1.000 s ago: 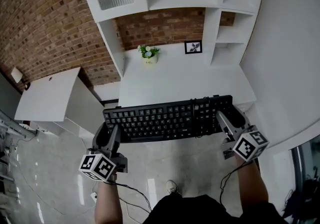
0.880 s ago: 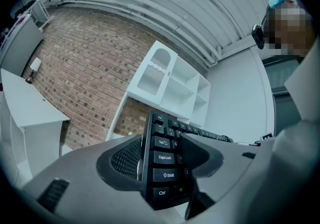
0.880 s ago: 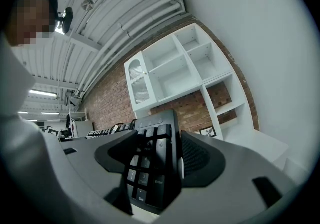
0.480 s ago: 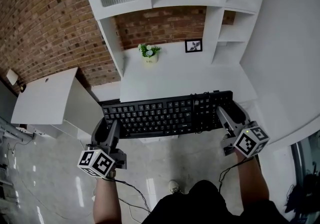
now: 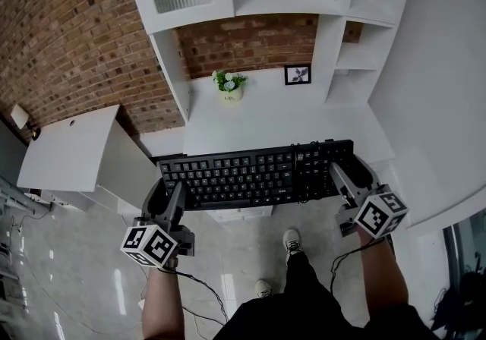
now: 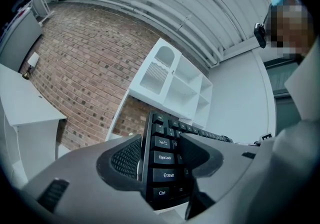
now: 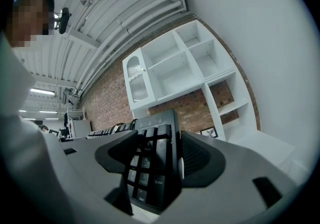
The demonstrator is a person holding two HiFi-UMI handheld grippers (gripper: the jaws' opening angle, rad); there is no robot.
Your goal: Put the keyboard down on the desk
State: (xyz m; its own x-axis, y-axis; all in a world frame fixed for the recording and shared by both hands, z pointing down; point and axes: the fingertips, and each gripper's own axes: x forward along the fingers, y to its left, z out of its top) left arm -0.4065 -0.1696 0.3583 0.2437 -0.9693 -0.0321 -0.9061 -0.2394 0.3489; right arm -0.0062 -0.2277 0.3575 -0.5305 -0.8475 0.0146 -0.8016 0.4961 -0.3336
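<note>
Keyboard (image 5: 254,175) moved over desk (image 5: 281,114), clamped by left gripper (image 5: 168,191) and right gripper (image 5: 345,176).

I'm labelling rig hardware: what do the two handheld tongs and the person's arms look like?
The left tongs and right tongs are grey, with black textured pads. Each carries a white cube of black square markers and trails a black cable. The forearms are unsleeved.

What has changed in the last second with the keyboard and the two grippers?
The keyboard has edged slightly farther in over the front of the desk, carried by the left gripper and right gripper, and the person has stepped one foot forward. Nothing was let go: both stay clamped on its ends. The plant and picture frame have not moved.
</note>
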